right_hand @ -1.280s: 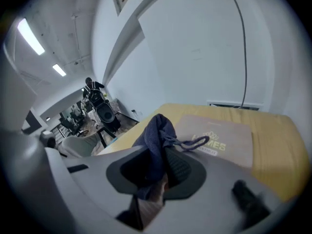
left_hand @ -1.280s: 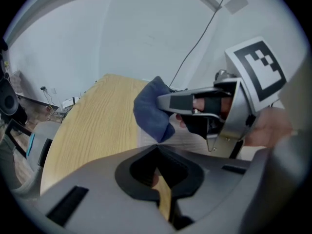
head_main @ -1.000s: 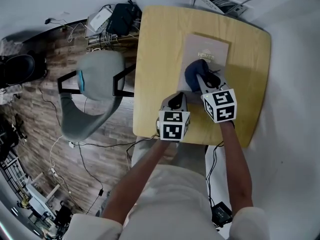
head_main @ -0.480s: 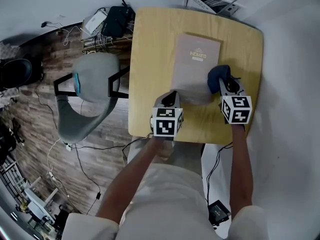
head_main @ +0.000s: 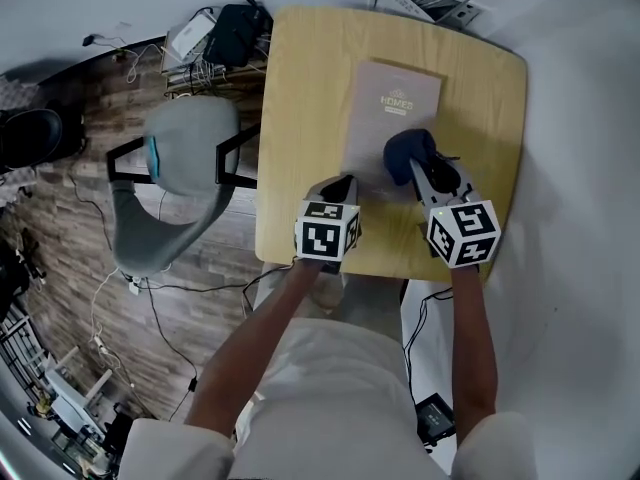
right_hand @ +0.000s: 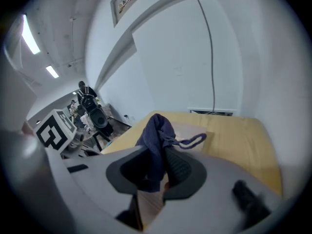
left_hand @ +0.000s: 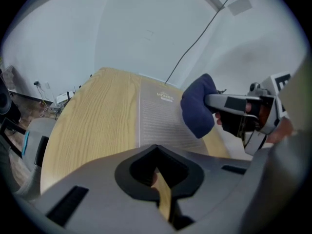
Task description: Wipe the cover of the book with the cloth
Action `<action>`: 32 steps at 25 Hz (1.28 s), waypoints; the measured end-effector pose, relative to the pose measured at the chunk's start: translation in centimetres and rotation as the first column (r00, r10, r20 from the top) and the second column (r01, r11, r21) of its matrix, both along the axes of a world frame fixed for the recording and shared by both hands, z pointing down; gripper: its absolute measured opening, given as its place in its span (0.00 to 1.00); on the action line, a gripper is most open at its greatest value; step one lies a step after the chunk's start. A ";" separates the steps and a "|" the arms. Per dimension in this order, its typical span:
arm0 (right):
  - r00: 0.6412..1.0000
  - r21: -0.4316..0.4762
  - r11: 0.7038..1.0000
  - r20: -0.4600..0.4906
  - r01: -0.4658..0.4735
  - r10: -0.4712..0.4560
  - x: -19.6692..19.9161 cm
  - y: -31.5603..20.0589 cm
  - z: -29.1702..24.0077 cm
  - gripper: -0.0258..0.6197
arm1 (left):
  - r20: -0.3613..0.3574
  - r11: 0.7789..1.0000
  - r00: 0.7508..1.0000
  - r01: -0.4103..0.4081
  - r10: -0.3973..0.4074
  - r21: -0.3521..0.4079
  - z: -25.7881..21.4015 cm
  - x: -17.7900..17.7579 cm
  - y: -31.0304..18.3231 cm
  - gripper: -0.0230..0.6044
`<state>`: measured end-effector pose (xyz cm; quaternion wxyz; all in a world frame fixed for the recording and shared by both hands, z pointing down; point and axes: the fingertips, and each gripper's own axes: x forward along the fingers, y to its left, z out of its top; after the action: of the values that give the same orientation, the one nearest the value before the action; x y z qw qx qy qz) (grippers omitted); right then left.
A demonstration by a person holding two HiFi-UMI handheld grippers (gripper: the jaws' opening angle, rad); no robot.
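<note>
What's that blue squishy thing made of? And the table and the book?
The blue cloth looks like soft knitted fabric: it bunches up, shows a ribbed weave and has a loop. The table looks like pale matte wood with grain lines, though it may be only a veneer. The book has a beige cover that looks like smooth matte paper or card.

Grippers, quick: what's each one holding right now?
Left gripper: shut, nothing between its jaws.
Right gripper: shut on the blue cloth.
</note>
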<state>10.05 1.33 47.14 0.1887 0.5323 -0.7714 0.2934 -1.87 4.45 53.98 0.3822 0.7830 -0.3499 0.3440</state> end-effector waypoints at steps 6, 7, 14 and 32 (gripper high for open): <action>0.989 -0.018 0.990 0.043 0.141 -0.140 -6.8 0.0 0.8 0.18 | 0.019 0.999 0.999 -0.035 0.034 0.007 -0.3 -1.2 1.6 0.05; 0.987 -0.026 0.988 0.050 0.153 -0.152 -7.6 0.0 1.3 0.18 | 0.019 0.999 0.999 -0.044 0.044 0.009 -0.2 -1.2 1.8 0.05; 0.979 -0.085 0.976 -0.031 0.200 -0.204 -8.9 -0.4 5.3 0.18 | 0.016 1.000 1.000 -0.004 0.004 0.011 0.1 -1.3 1.6 0.05; 0.982 -0.138 0.990 -0.180 0.037 -0.062 3.3 4.3 5.7 0.18 | 0.022 1.000 1.000 0.011 -0.011 -0.011 -0.1 -1.3 1.7 0.05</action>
<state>13.33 5.67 52.84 0.3019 0.5239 -0.7420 0.2894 -3.18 6.14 53.93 0.3847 0.7752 -0.3564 0.3523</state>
